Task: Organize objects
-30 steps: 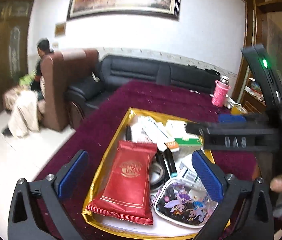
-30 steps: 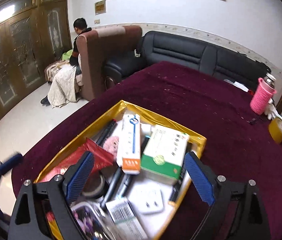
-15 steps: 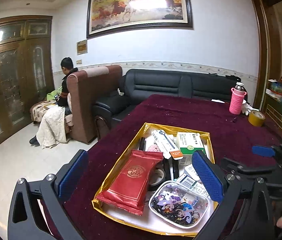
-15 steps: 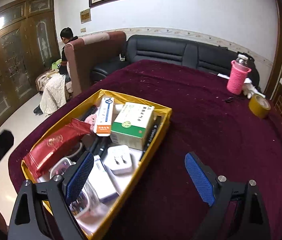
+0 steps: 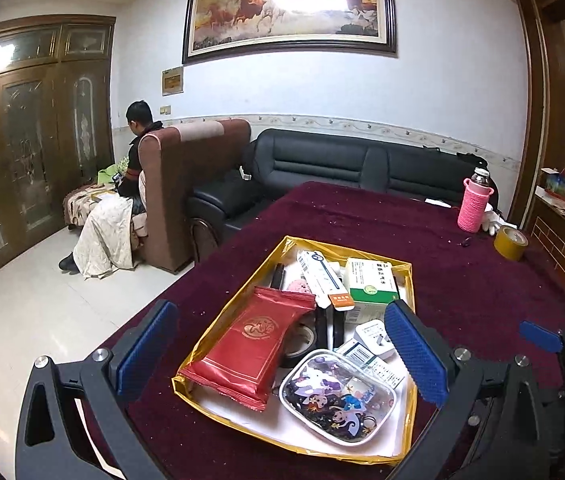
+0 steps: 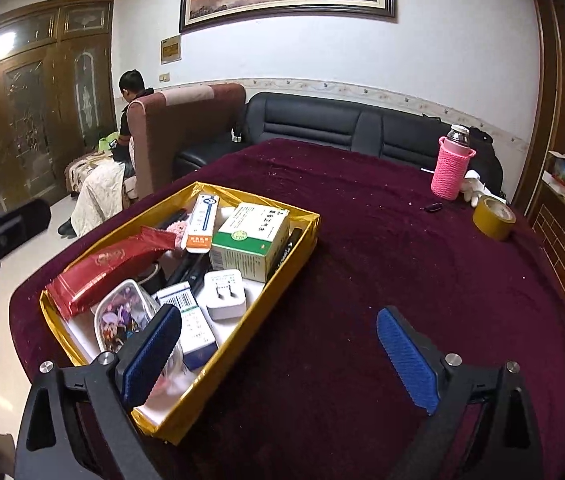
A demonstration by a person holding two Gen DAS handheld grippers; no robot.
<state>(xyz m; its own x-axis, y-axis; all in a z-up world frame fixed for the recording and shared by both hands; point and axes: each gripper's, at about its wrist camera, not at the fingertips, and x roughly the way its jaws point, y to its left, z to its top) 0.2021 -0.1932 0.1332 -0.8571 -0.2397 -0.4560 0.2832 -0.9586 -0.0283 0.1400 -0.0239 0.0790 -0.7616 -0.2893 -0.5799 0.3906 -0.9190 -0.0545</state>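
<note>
Over the last second I have pulled both tools up and back from the gold tray (image 5: pixel 218 336): a moment ago the left tool (image 5: pixel 282 356) hung low over the red packet (image 5: pixel 254 340) with the right one crossing in front of it, and now I see the whole tray from a distance, with the right tool (image 6: pixel 278 356) off past the tray's right rim over bare maroon bench (image 6: pixel 382 280). Both tools are spread wide with nothing between their pads. Inside the tray lie the red packet along its left side, the clear cartoon case (image 5: pixel 338 396) at its near end, the green-and-white box (image 6: pixel 248 236) and the long white tube box (image 6: pixel 202 220) toward its far end, and the white charger plug (image 6: pixel 224 294) near its right wall. Beyond the tray's far right corner stand a pink bottle (image 6: pixel 452 168) and a yellow tape roll (image 6: pixel 494 218). My read: the retreat fits either a tray just filled or one about to be sorted; I cannot tell which.
</note>
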